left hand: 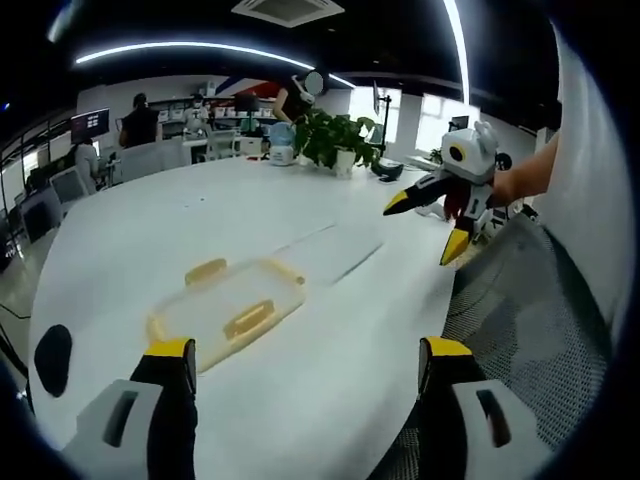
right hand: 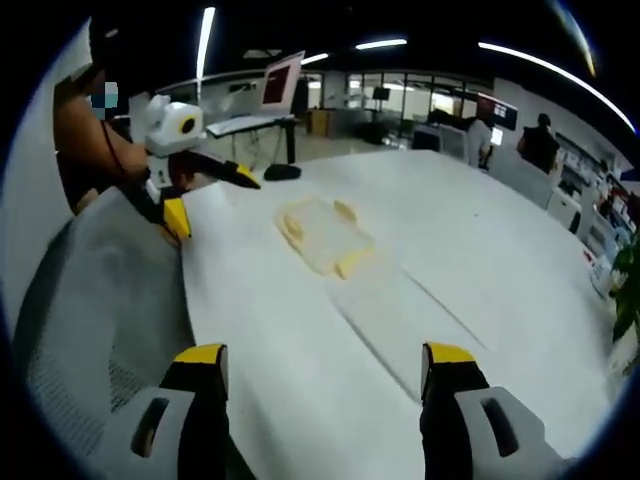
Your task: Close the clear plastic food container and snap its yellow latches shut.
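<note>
The clear plastic food container (left hand: 228, 312) lies flat on the white table (left hand: 200, 215), with yellow latches (left hand: 249, 319) along its sides and a yellow rim. My left gripper (left hand: 310, 358) hovers open just short of it, with nothing between the jaws. My right gripper (left hand: 428, 225) hangs open at the table's right edge, held by a hand. In the right gripper view the container (right hand: 322, 236) sits mid-table, well ahead of my open right gripper (right hand: 325, 360). The left gripper (right hand: 212, 200) shows at the upper left, jaws spread. I cannot tell whether the latches are snapped down.
A black mesh chair (left hand: 530, 320) stands against the table's near edge. Potted plants (left hand: 336, 140) and a small bowl stand at the far end. A black oval (left hand: 52, 358) marks the table at the left. Desks, monitors (right hand: 281, 80) and people fill the background.
</note>
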`<control>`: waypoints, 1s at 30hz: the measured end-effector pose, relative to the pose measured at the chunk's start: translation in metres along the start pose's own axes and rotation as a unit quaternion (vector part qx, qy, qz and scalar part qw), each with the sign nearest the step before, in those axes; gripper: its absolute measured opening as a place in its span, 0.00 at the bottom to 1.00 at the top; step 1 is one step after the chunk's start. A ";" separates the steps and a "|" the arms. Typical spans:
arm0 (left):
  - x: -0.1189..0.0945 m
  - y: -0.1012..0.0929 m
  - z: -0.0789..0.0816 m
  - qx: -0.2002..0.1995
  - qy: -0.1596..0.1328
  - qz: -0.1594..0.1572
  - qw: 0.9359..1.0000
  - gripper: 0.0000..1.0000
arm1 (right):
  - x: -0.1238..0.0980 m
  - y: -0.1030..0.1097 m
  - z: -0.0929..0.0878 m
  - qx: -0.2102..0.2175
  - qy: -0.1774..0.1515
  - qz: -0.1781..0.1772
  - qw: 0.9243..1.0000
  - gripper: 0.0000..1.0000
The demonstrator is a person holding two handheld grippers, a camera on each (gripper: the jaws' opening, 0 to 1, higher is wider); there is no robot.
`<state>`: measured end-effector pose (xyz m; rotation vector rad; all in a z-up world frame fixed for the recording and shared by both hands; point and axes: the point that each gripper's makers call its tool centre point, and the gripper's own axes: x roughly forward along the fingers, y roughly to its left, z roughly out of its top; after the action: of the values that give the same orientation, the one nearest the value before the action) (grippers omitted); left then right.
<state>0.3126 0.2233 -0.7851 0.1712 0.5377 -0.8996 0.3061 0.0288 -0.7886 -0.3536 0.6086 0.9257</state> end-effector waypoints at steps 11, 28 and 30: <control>0.002 0.015 0.001 0.012 0.009 0.001 1.000 0.93 | 0.011 -0.005 0.011 -0.006 -0.003 0.009 1.000 0.78; 0.003 0.038 0.001 0.022 0.020 0.004 1.000 0.92 | 0.024 -0.011 0.020 -0.024 0.003 0.022 0.999 0.76; 0.003 0.040 0.001 0.024 0.021 0.005 0.999 0.92 | 0.025 -0.012 0.021 -0.025 0.002 0.023 0.999 0.76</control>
<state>0.3461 0.2459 -0.7891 0.2359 0.5544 -0.9008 0.3342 0.0493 -0.7875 -0.3879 0.6012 0.9865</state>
